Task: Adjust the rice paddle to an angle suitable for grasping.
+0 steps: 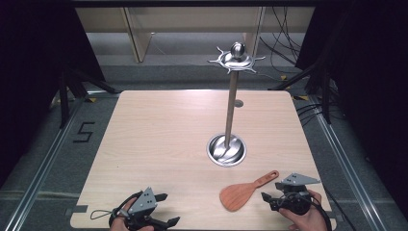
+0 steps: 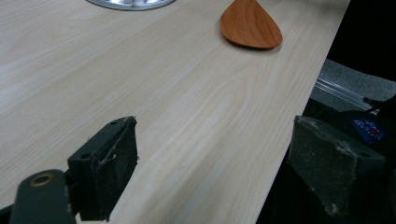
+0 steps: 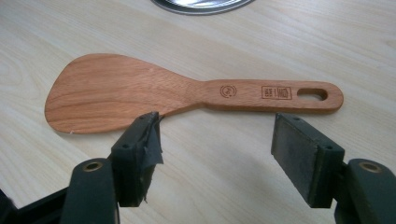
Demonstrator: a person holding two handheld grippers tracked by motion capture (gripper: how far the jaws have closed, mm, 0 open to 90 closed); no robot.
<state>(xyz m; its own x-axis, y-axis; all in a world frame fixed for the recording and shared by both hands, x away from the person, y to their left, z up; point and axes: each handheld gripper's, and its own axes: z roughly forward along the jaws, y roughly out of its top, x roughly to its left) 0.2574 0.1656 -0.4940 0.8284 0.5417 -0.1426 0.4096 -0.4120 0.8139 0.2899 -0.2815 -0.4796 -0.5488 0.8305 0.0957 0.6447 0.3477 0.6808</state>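
The wooden spatula lay flat on the pale wooden table, in the near right part of the top, its broad blade toward the near edge and its slim handle angled up and to the right, ending in a slotted hole. In the right gripper view the spatula stretched across the frame just beyond the jaws, blade at the left, holed handle end at the right, with two small stamps on the handle. The right gripper sat just beside the handle, close to the table's near right corner, held by a hand; its jaws stood spread apart and held nothing, one tip close to the lower edge of the blade, whether touching it I cannot tell. Beyond the spatula, toward the middle of the table, a steel stand rose from a round base to a ring of hooks under a ball on top; the base edge showed at the top of the right gripper view. The left gripper rested at the near left edge, well apart from the spatula, its jaws also parted and empty, one of them past the table's edge in the left gripper view. Between the two grippers, and across the whole left half, the tabletop lay bare. Dark floor with metal rails surrounded the table.
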